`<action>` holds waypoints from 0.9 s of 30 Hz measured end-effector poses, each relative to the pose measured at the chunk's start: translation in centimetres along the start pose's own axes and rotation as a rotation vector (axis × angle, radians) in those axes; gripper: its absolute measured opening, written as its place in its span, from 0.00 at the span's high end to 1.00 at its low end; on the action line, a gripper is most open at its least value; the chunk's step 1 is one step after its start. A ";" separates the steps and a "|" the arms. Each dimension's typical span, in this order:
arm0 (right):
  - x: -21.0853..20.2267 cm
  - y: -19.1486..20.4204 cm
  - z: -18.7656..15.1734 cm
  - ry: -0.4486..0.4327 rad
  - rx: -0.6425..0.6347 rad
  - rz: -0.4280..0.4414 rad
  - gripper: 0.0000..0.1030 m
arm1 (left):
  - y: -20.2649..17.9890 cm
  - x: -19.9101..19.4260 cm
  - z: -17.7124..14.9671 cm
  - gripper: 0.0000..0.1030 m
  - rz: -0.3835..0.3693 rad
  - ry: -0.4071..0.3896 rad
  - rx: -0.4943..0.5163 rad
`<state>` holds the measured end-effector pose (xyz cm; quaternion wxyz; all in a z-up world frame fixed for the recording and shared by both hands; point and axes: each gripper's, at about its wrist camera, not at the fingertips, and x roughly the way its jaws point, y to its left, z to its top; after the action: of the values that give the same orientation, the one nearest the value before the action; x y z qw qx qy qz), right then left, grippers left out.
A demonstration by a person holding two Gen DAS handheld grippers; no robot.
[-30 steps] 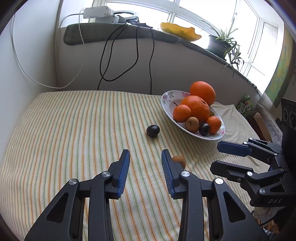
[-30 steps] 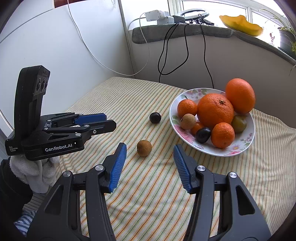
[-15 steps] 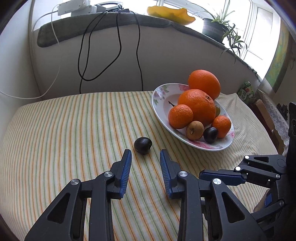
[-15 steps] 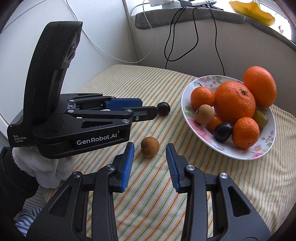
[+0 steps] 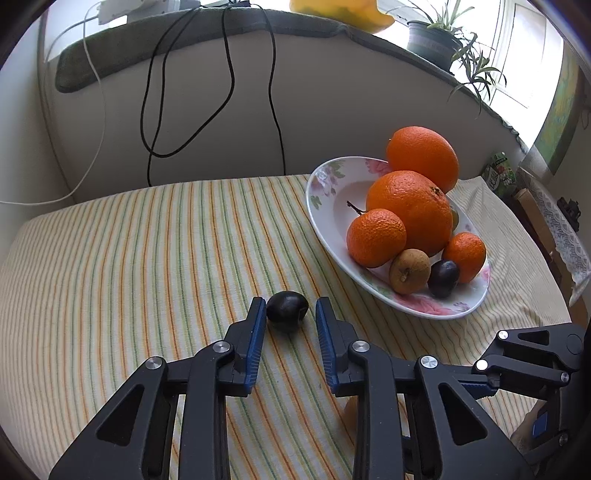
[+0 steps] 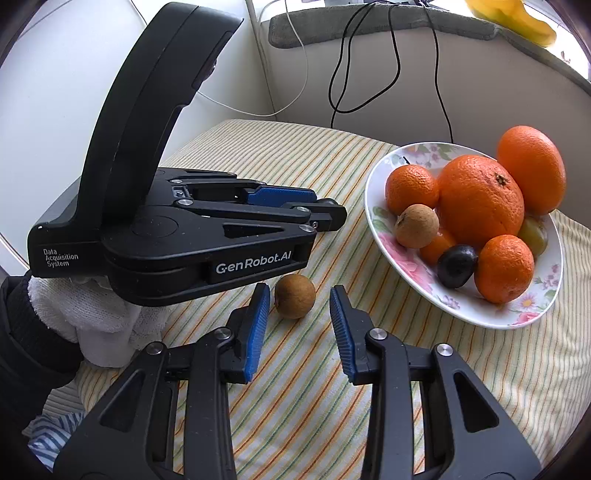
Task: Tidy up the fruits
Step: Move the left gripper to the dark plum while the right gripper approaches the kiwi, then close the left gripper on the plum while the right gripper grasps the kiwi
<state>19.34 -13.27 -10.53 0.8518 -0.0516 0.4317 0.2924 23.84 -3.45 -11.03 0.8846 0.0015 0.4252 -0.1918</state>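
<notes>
A dark plum lies on the striped cloth between the tips of my open left gripper, nearer the left finger; contact cannot be told. A brown round fruit lies on the cloth between the tips of my open right gripper, untouched on the right side. A floral plate to the right holds oranges, tangerines, a brown fruit and a dark plum; it also shows in the right wrist view. The left gripper body fills the left of the right wrist view.
Black cables hang down the wall behind the table. A windowsill above carries a potted plant and a yellow dish. The table edge drops off at the right, with clutter beyond it.
Both grippers have moved forward. The left one's tips now flank the dark plum; the right one's tips now flank the brown fruit. Both stay open.
</notes>
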 end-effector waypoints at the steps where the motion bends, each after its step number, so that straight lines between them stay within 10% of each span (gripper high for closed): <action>1: -0.2 0.1 -0.3 0.002 -0.001 -0.001 0.68 | 0.1 0.0 0.0 0.75 -0.003 0.001 -0.004; 27: -1.2 0.8 -0.6 -0.024 -0.005 -0.023 0.76 | 0.1 -1.4 -0.2 0.79 0.008 -0.030 -0.015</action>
<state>17.92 -13.34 -9.88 0.8601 -0.0552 0.4199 0.2843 22.97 -2.90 -10.13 0.8917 -0.0064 0.4132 -0.1848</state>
